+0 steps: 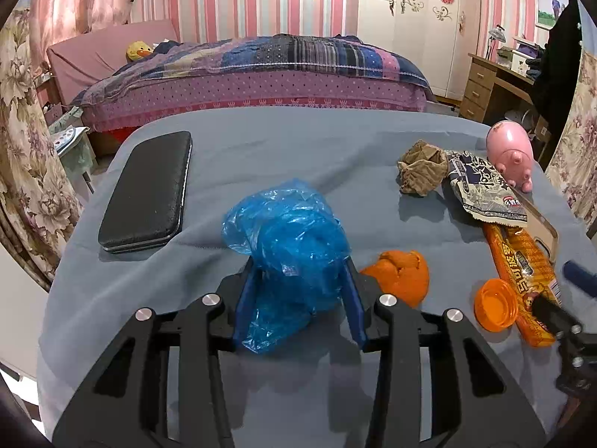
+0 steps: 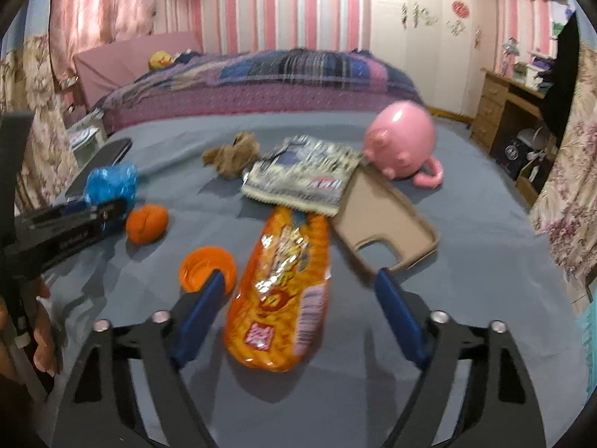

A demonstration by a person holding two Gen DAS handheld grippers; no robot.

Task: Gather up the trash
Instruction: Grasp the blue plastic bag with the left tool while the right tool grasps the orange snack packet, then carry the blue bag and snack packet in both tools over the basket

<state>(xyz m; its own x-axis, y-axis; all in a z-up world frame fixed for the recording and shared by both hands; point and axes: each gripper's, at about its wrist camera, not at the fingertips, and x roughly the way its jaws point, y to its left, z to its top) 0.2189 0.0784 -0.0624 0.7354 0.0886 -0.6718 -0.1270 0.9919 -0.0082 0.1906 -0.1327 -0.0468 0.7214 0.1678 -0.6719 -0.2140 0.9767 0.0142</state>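
A crumpled blue plastic bag (image 1: 287,239) lies on the grey cloth (image 1: 298,138), and my left gripper (image 1: 298,265) is shut on it, both blue pads pressing its sides. My right gripper (image 2: 300,276) is open, straddling the near end of a long orange snack wrapper (image 2: 283,291) without touching it. An orange peel (image 1: 401,272) and an orange cap (image 2: 205,267) lie between the two grippers. Farther back are a blue-and-white wrapper (image 2: 302,175) and a brown crumpled wad (image 2: 231,155).
A beige phone case (image 2: 384,227) lies right of the snack wrapper, partly under the patterned wrapper. A pink piggy bank (image 2: 401,142) stands at the back right. A black flat case (image 1: 149,194) lies at the left. A bed and a wooden desk stand beyond the table.
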